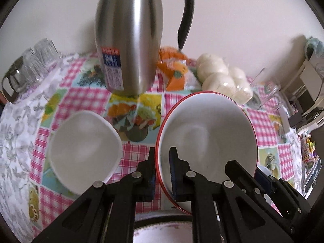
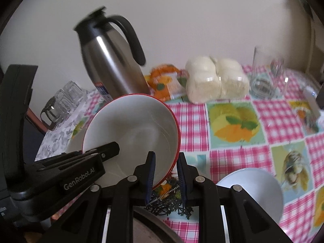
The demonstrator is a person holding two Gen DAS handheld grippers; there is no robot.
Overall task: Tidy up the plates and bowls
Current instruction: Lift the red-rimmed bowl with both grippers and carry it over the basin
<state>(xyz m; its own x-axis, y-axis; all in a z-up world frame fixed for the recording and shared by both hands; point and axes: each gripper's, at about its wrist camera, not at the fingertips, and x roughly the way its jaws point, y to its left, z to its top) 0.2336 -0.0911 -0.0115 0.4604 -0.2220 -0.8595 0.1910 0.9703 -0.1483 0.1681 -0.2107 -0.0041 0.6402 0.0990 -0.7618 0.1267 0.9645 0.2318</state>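
Both tongs, left (image 1: 162, 174) and right (image 2: 166, 179), clenched on opposite rims of the red-edged white round bowl (image 1: 206, 133), lifted, apparently clear of the checked surface (image 2: 232, 158): keep level, lower gently into the square white bowl (image 1: 85, 147).

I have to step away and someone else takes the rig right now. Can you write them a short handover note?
Left claw: shut on the left rim of the red-rimmed white bowl, which is tilted above the checked tablecloth.
Right claw: clamped on the same bowl's right rim.
White squarish bowl: on the cloth, left of the held bowl.
Round white dish: on the cloth, to the right.
Done: bowl gripped by both claws.
Left: set it down, probably stacked; group the remaining dishes.
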